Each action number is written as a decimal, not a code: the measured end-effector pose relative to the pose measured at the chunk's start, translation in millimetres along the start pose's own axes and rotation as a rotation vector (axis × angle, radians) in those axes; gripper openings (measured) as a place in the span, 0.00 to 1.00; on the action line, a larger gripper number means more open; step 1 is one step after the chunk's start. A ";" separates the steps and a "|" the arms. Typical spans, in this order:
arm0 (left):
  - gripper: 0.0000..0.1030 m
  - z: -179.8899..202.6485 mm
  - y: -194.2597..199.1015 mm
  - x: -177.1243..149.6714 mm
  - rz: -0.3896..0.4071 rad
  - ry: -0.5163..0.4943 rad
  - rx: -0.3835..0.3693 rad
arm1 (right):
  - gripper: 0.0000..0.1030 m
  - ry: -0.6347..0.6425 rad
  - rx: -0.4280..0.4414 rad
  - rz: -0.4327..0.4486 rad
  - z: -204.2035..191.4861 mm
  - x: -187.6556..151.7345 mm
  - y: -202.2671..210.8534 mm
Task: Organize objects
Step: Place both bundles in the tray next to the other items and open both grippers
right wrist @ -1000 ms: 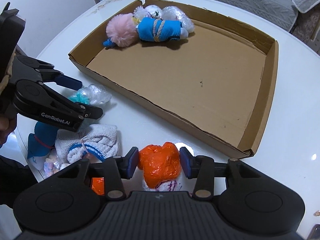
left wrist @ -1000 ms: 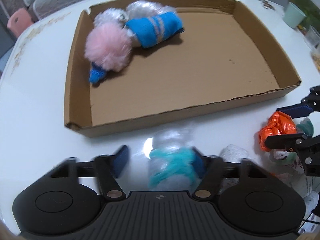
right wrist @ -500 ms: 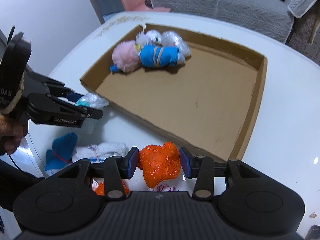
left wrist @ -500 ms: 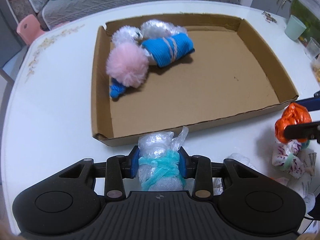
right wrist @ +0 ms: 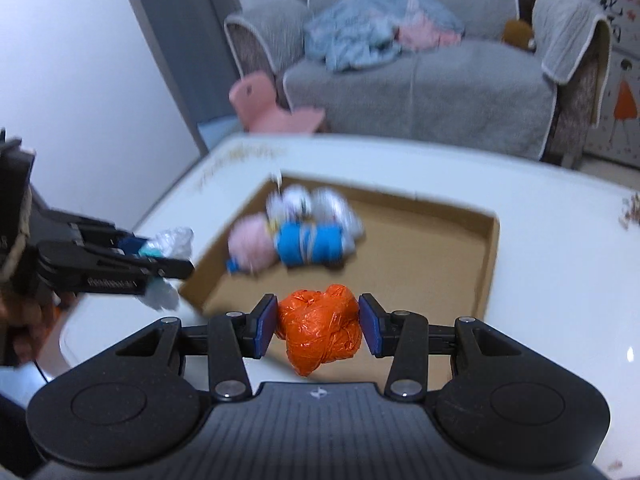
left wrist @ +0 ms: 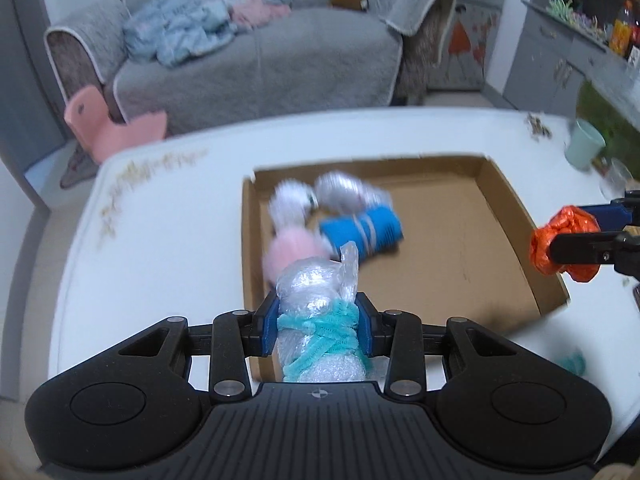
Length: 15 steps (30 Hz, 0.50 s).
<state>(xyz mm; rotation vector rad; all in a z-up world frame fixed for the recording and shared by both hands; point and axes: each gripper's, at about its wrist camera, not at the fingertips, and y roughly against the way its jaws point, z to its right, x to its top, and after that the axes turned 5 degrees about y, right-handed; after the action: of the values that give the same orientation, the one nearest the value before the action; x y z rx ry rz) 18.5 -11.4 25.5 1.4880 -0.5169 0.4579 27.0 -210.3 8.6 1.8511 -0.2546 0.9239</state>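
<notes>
I have both bundles clamped and held above the table: left gripper (left wrist: 316,330) pinching the clear wrap (left wrist: 320,312), right gripper (right wrist: 318,326) squeezing the orange bag (right wrist: 318,330), high enough to clear the box (left wrist: 516,204) wall.

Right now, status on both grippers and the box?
Left gripper shut on bubble-wrap bundle; right gripper shut on orange bundle. Both held above cardboard box. Pink pompom and blue roll in its far corner; rest of floor bare.
</notes>
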 end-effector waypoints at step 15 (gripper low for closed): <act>0.43 -1.2 -64.8 -2.0 -0.058 -0.065 0.017 | 0.40 0.070 0.059 -0.045 -26.6 28.6 -83.0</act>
<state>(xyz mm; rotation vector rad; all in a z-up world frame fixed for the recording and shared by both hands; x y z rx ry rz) 54.7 -12.5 -28.2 1.5337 -0.5207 0.3709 79.3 -142.2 -23.8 1.8668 -0.1430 0.9722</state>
